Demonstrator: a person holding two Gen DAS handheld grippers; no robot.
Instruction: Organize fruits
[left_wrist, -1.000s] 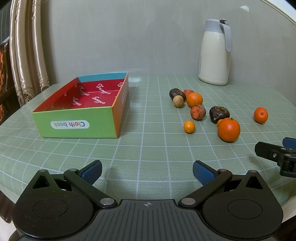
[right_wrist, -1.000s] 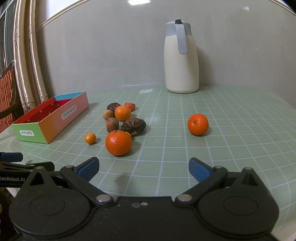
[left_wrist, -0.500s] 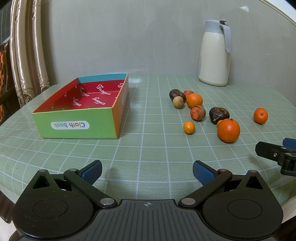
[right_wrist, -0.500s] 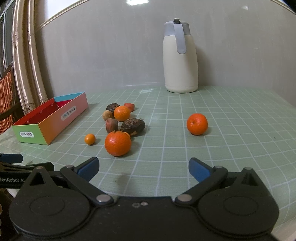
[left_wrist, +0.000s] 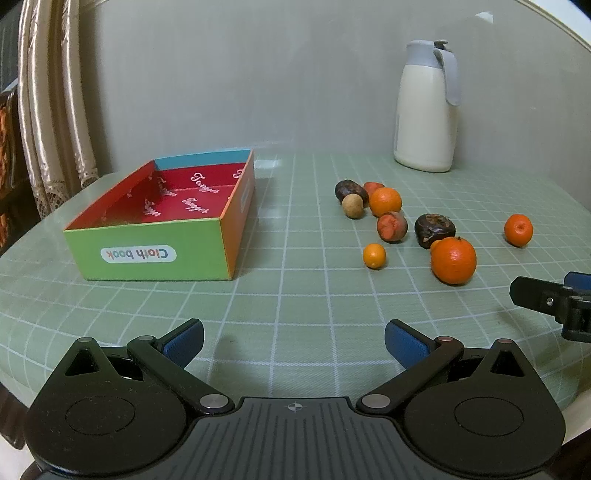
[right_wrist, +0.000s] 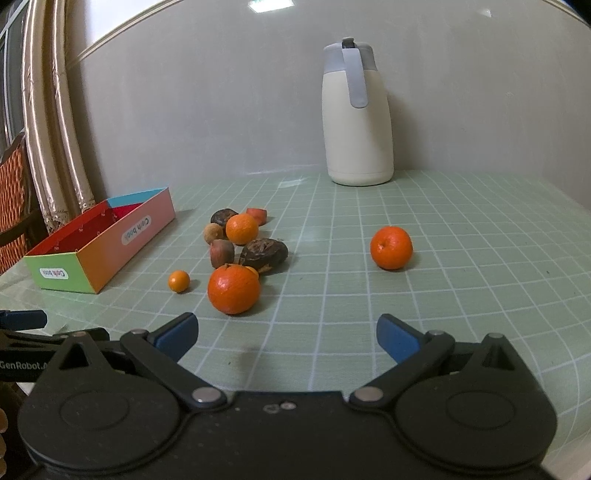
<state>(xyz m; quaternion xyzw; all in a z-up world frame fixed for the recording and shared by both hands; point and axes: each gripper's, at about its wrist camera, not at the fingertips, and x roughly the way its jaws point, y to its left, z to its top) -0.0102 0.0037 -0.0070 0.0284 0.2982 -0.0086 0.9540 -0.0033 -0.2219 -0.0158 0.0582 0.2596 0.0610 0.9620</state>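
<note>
Several fruits lie loose on the green checked table (left_wrist: 295, 295): a big orange (left_wrist: 453, 260) (right_wrist: 233, 289), a lone orange (left_wrist: 518, 229) (right_wrist: 391, 247) to the right, a tiny kumquat (left_wrist: 374, 256) (right_wrist: 179, 281), another orange (left_wrist: 385, 201) (right_wrist: 242, 229), dark brown fruits (left_wrist: 434, 230) (right_wrist: 263, 254) and a tan ball (left_wrist: 352, 206). An empty colourful box (left_wrist: 162, 225) (right_wrist: 99, 243) stands at the left. My left gripper (left_wrist: 293, 341) is open above the near table edge, holding nothing. My right gripper (right_wrist: 286, 334) is open just short of the big orange.
A cream thermos jug (left_wrist: 426, 107) (right_wrist: 356, 114) stands at the back by the grey wall. Curtains (left_wrist: 51, 103) hang at the far left. The right gripper's fingers (left_wrist: 546, 299) show at the right edge of the left wrist view.
The right gripper has edged forward a little toward the big orange. The left gripper has barely moved. No fruit has shifted.
</note>
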